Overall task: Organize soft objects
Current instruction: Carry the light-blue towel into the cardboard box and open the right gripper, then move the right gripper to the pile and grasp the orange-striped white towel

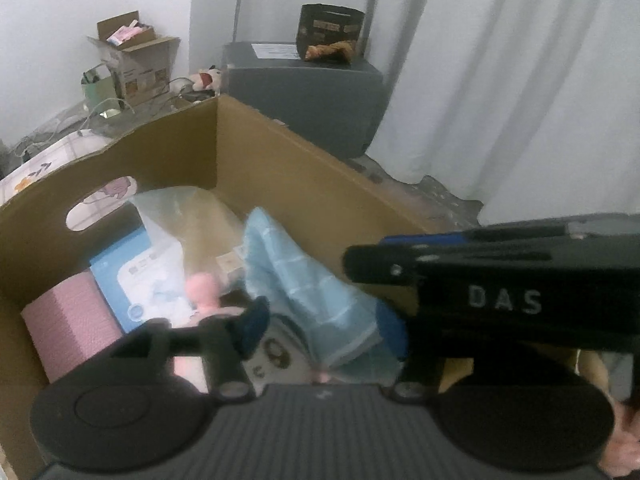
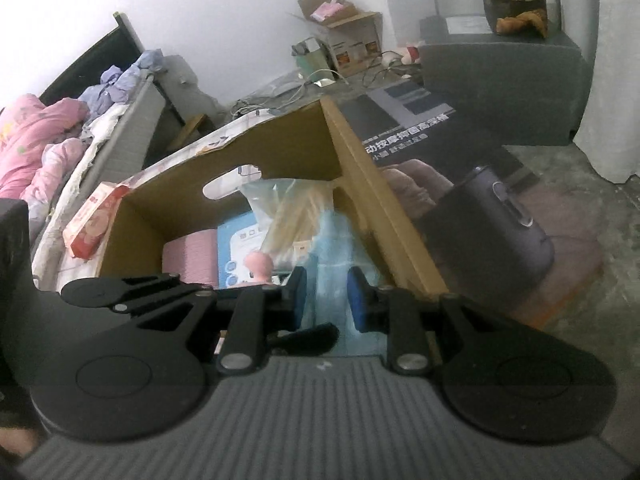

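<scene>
An open cardboard box (image 1: 280,152) (image 2: 352,168) holds a light blue cloth (image 1: 312,280) (image 2: 336,248), a pink roll (image 1: 68,328) (image 2: 190,256), a pink soft toy (image 1: 204,292) (image 2: 260,266), a blue-and-white pack (image 1: 136,276) (image 2: 238,248) and a clear plastic bag (image 1: 180,216) (image 2: 288,208). My left gripper (image 1: 324,332) is open above the box, the blue cloth between its pads. My right gripper (image 2: 328,300) is open over the same cloth, with a gap between its pads; its body crosses the left wrist view (image 1: 500,280).
A grey case (image 1: 304,96) (image 2: 500,72) with a dark bag (image 1: 328,28) stands behind the box. A small open carton (image 1: 136,60) (image 2: 344,36) and cables lie at the back. A bed with pink bedding (image 2: 36,140) is at left. White curtains (image 1: 520,80) hang at right.
</scene>
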Demonstrator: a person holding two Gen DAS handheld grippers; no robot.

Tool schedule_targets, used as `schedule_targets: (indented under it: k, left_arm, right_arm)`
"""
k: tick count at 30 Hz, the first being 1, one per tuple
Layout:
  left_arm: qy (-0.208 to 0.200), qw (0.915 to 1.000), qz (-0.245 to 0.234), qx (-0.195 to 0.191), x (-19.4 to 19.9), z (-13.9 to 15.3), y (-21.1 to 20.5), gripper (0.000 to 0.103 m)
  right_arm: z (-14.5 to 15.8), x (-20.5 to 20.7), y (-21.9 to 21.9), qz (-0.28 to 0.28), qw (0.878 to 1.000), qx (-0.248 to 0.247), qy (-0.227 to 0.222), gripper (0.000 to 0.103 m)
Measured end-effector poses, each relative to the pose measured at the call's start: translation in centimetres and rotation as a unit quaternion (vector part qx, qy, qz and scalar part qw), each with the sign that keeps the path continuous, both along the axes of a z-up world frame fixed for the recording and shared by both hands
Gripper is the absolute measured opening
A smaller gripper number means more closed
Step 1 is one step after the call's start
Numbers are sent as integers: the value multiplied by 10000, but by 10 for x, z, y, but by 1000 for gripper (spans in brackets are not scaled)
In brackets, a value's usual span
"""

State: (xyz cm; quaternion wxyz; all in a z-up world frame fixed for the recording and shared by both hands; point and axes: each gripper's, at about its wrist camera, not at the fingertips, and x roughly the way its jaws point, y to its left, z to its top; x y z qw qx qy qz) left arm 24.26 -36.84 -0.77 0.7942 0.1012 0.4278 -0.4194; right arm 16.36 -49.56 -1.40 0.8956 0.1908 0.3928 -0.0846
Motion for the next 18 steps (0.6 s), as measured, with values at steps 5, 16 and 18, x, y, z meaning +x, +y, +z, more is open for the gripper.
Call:
schedule_targets:
  k: [5, 16, 18]
  left_arm:
    - [-26, 9999, 134, -87, 1, 15, 16, 70]
    - [-215, 9971, 694, -217, -32, 98, 147, 80]
    - [-304, 9950, 915, -276, -41, 109, 187, 81]
  right_arm:
    - [13, -11, 2, -49, 9999, -16, -91, 23]
    - [70, -74, 53, 383, 9943, 497, -862, 42]
    - [75, -85, 70, 613, 9913, 653, -967, 43]
